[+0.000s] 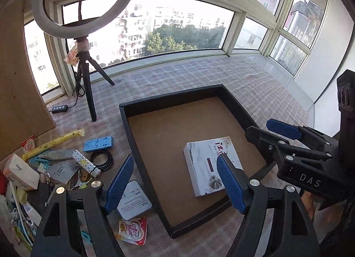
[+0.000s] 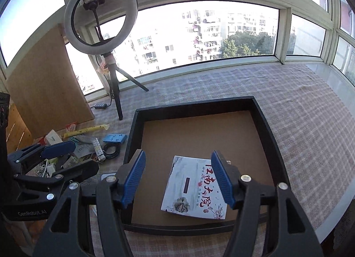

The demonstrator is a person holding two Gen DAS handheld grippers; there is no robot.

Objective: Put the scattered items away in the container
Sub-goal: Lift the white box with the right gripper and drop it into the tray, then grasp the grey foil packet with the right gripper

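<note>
Left gripper (image 1: pixel 175 181): fingers spread, nothing between the pads. Right gripper (image 2: pixel 178 180): same, fingers wide apart and empty. Each shows in the other's view (right one at 3 o'clock in the left view, marked "DAS"; left one at 9 o'clock in the right view, marked "GenRobot.AI").

White box (image 2: pixel 194 187) lies flat inside the black tray (image 2: pixel 269 132), near the tray's front edge, free of both grippers. Its lid carries large red Chinese characters and ink-wash art, fully readable only in the right view; the left view has a finger over part of it.

Still out on the tabletop (image 2: pixel 299 110), at 9 o'clock of the tray: a "Coffee mate" sachet (image 1: pixel 133 230) and a white printed card (image 1: pixel 134 200) just outside the tray wall (left view only). Further back sit a black cable coil (image 1: pixel 102 159), a blue plastic holder (image 1: pixel 98 143), a patterned lighter (image 1: pixel 85 162), a yellow tube (image 1: pixel 55 141), a tissue pack (image 1: pixel 21 172) and a second small "Coffee mate" packet (image 1: pixel 28 145).

Tabletop has a pale checked cloth. A brown board (image 2: pixel 48 84) leans at 10 o'clock. Ring light on a black tripod (image 2: pixel 101 20) stands at 11 o'clock, its inline switch (image 1: pixel 59 108) on the cloth. Behind it a bay window (image 2: pixel 199 35) looks onto apartment blocks and trees, in daylight.
</note>
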